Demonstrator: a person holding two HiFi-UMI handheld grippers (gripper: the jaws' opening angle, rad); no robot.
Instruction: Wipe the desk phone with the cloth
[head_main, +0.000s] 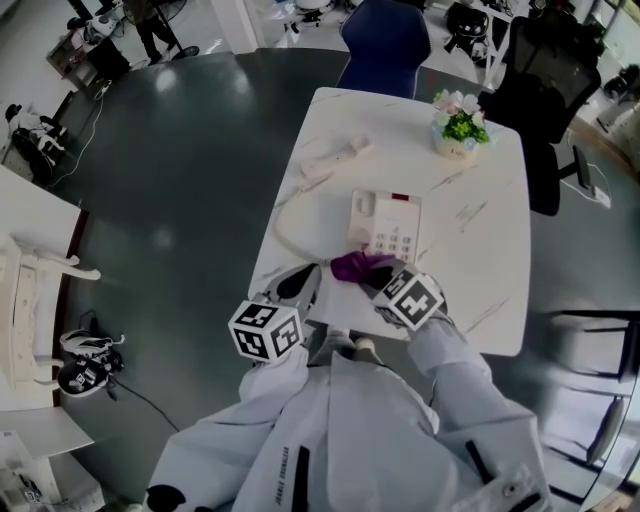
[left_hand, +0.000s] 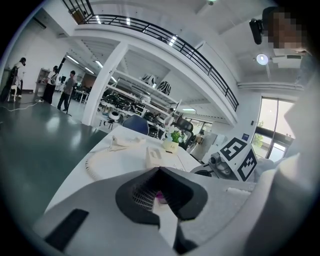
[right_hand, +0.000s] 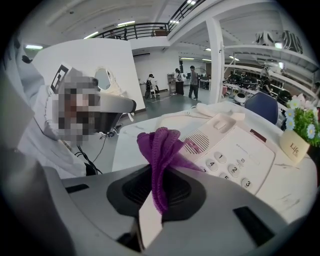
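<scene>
purple cloth (right_hand: 158, 145): knitted and bunched, clamped in the right claw (right_hand: 160, 189). The free end stands up past the jaws, right at the near-left corner of the phone base.
right claw: closed on the cloth, low over the near edge of the keypad.
left claw (left_hand: 161, 198): jaws together, nothing clearly held. A purple speck shows at the slit; can't tell if it's pinched or seen beyond. Hangs at the near tabletop edge, just left of the cloth and off the phone.
desk phone (head_main: 388, 225): cream base at mid-tabletop, keypad up, cradle empty.
handset (head_main: 335, 158): off the base, lying flat toward the far-left edge, joined to the base by the coiled cord (head_main: 285, 228).
tabletop (head_main: 480, 265): white, marbled. A flower pot (head_main: 458, 128) sits at the far corner, well apart from the phone.
step: probably the start of the wipe, or early in it; the cloth meets the base only at its near corner, with the keypad and cradle ahead of it.
next move: likely to drag the cloth away from the body across the keys and speaker grille with light downward pressure.
watch: the base may slide when pushed, so the left claw could brace its near-left side; the handset needs its own pass.
</scene>
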